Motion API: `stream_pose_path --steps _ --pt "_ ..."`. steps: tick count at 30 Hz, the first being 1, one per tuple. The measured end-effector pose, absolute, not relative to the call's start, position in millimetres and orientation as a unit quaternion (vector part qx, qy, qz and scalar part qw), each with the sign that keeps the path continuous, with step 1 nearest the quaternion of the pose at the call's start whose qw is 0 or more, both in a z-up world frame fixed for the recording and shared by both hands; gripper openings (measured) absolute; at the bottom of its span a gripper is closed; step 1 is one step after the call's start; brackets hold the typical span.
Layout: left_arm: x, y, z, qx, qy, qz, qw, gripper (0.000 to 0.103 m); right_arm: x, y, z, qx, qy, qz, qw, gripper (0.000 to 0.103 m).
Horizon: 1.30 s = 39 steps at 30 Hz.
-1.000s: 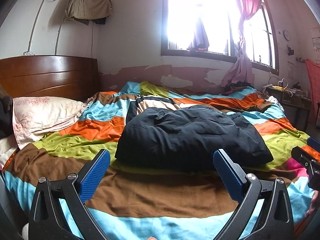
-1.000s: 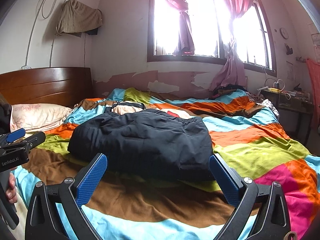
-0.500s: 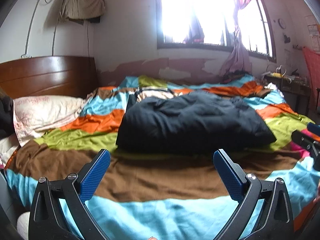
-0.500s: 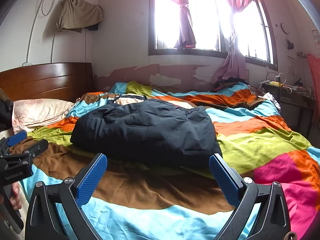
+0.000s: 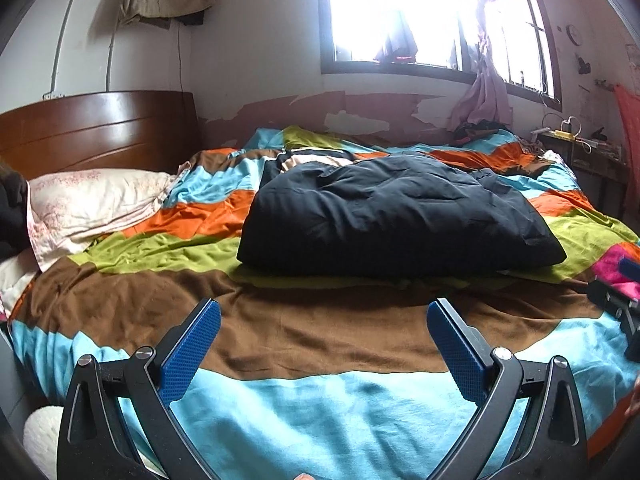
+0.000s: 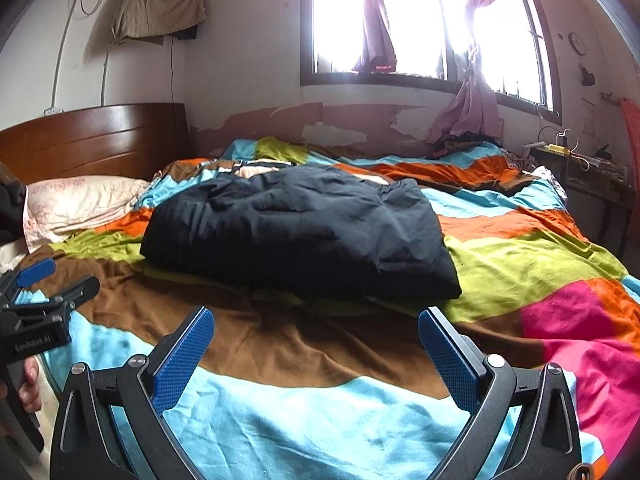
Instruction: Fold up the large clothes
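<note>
Both tongs have drawn back from the folded black jacket [image 5: 396,224] at frame centre; left tongs [image 5: 324,344] and right tongs [image 6: 316,352] gape wide, empty.

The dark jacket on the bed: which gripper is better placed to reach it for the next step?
Neither clearly. The dark jacket lies ahead of both. The left gripper and right gripper are open, empty and apart from it; the right faces its near right corner slightly more directly.

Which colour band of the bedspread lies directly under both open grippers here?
The light blue band at the near edge of the bed. The brown band runs just beyond it, and the dark jacket rests further back on the green band.
</note>
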<state>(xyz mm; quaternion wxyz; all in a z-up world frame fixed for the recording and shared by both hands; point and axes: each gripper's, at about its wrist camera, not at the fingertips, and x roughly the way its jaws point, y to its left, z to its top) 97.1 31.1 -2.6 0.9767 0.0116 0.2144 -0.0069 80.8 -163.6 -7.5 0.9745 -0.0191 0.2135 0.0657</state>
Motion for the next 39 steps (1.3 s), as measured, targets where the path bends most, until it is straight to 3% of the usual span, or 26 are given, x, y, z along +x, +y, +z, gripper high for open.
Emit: stream_pose_path --steps 39 --pt "94.7 23.2 -7.6 0.031 0.210 -0.017 0.977 0.101 76.5 -164.9 -9.1 -0.010 0.192 0.053 0.980 0.103"
